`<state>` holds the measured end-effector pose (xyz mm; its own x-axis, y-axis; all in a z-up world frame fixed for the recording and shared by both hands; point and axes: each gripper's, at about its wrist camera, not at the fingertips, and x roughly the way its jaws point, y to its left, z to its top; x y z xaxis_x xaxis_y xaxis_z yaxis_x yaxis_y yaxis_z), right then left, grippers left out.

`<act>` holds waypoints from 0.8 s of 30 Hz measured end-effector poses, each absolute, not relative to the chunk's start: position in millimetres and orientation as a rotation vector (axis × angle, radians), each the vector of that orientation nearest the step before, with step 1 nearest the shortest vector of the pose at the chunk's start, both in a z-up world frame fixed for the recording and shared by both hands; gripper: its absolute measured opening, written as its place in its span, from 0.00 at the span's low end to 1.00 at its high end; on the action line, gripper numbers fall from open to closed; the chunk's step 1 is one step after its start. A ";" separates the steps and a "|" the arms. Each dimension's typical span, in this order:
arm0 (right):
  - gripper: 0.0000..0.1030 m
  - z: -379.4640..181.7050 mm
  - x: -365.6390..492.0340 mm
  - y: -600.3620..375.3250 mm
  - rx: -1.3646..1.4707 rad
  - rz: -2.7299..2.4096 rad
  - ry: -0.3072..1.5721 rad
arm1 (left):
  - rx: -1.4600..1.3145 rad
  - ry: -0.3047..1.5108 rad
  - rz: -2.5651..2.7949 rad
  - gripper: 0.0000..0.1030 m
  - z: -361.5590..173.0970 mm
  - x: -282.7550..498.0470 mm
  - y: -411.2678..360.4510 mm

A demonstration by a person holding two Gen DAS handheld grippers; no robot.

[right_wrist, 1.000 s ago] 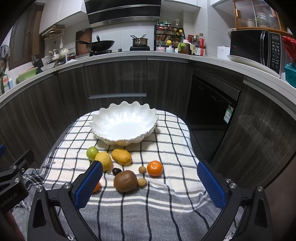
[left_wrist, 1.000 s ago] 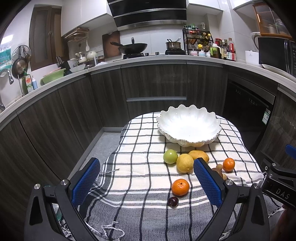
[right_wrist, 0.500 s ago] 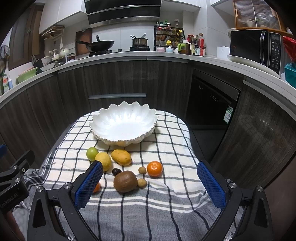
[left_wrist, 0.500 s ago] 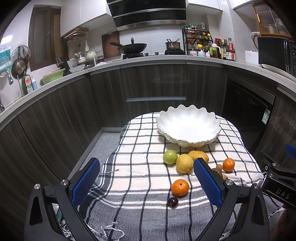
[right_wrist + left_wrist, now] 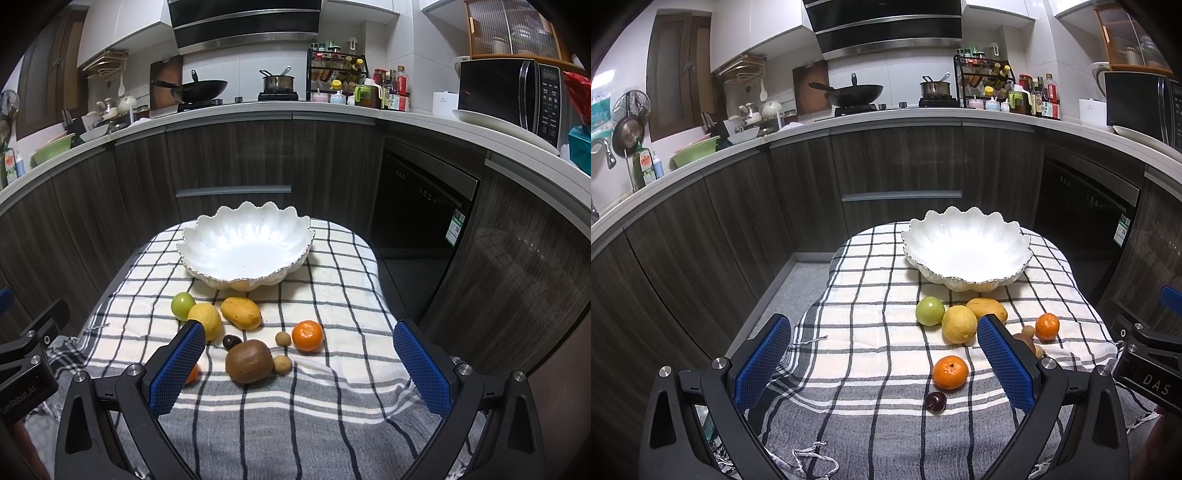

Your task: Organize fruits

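Note:
A white scalloped bowl (image 5: 966,251) (image 5: 245,247) stands unfilled at the far end of a checked cloth. In front of it lie a green apple (image 5: 183,305), a lemon (image 5: 205,320), a mango (image 5: 241,313), a kiwi (image 5: 248,361), two small brown fruits (image 5: 283,338), a dark plum (image 5: 935,401), and two mandarins (image 5: 950,372) (image 5: 307,335). My left gripper (image 5: 882,363) is open, low over the cloth's near end. My right gripper (image 5: 299,369) is open too, hovering in front of the kiwi. Neither holds anything.
The cloth (image 5: 295,413) covers a small table with drop-offs on every side. Dark cabinets and a dishwasher (image 5: 421,206) curve around behind. On the counter are a wok (image 5: 201,88), a pot, bottles and a microwave (image 5: 511,96). The other gripper shows at each view's edge.

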<state>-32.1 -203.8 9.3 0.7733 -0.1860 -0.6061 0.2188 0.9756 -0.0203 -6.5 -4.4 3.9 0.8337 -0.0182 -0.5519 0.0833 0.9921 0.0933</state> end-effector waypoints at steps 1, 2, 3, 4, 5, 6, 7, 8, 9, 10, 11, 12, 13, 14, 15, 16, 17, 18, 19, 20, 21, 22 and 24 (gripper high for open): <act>1.00 9.5 -32.2 -203.3 0.052 -0.221 0.650 | 0.116 0.584 -0.054 1.00 3.6 -6.5 -5.2; 1.00 9.6 -32.0 -202.8 0.051 -0.220 0.650 | 0.117 0.585 -0.055 1.00 3.3 -6.7 -5.9; 1.00 9.7 -31.7 -202.5 0.052 -0.220 0.652 | 0.118 0.586 -0.056 1.00 2.9 -6.7 -6.5; 1.00 9.7 -31.7 -202.7 0.053 -0.221 0.652 | 0.119 0.587 -0.056 1.00 2.2 -6.2 -7.5; 1.00 8.5 -31.8 -204.8 0.053 -0.222 0.653 | 0.120 0.589 -0.057 1.00 1.8 -5.9 -8.2; 1.00 8.4 -31.7 -204.6 0.053 -0.221 0.653 | 0.121 0.591 -0.058 1.00 1.3 -5.3 -8.3; 1.00 8.6 -31.6 -204.9 0.053 -0.221 0.655 | 0.123 0.594 -0.059 1.00 0.4 -4.4 -8.3; 1.00 8.2 -31.4 -205.1 0.053 -0.222 0.657 | 0.126 0.595 -0.060 1.00 1.0 -3.4 -6.6; 1.00 5.4 -31.8 -208.9 0.053 -0.223 0.659 | 0.128 0.596 -0.060 1.00 0.6 -3.1 -6.8; 1.00 2.6 -31.7 -211.6 0.053 -0.224 0.661 | 0.129 0.597 -0.061 1.00 0.3 -2.4 -6.2; 1.00 1.9 -31.6 -212.2 0.053 -0.224 0.661 | 0.129 0.598 -0.062 1.00 0.1 -2.4 -6.3; 1.00 1.6 -31.3 -212.0 0.053 -0.224 0.661 | 0.130 0.599 -0.063 1.00 -0.5 -1.9 -6.5; 1.00 1.1 -31.1 -212.2 0.052 -0.224 0.663 | 0.132 0.602 -0.064 1.00 -1.4 -1.1 -6.8; 1.00 0.9 -30.5 -211.4 0.052 -0.226 0.666 | 0.134 0.605 -0.065 1.00 -2.3 -0.3 -7.2; 1.00 -0.3 -29.9 -212.1 0.053 -0.227 0.669 | 0.136 0.609 -0.068 1.00 -3.3 0.7 -7.7; 1.00 -1.0 -28.6 -211.8 0.053 -0.228 0.673 | 0.139 0.611 -0.072 1.00 -4.4 1.9 -8.4; 1.00 -1.9 -27.2 -211.4 0.053 -0.229 0.676 | 0.143 0.614 -0.076 1.00 -5.6 2.8 -9.2; 1.00 -3.0 -26.3 -211.7 0.052 -0.231 0.678 | 0.147 0.616 -0.082 1.00 -7.0 3.9 -10.0; 1.00 -4.4 -25.2 -211.8 0.051 -0.234 0.680 | 0.149 0.620 -0.091 1.00 -8.0 5.4 -10.9; 1.00 -5.8 -24.2 -212.7 0.050 -0.239 0.683 | 0.153 0.627 -0.103 1.00 -9.5 6.8 -12.2; 1.00 -6.6 -23.4 -213.2 0.051 -0.242 0.687 | 0.158 0.634 -0.109 1.00 -11.3 8.4 -13.5; 1.00 -8.3 -22.2 -214.1 0.052 -0.247 0.691 | 0.164 0.642 -0.114 1.00 -13.6 10.4 -15.0; 1.00 -12.3 -19.4 -215.9 0.051 -0.254 0.703 | 0.174 0.659 -0.130 1.00 -18.9 14.7 -17.9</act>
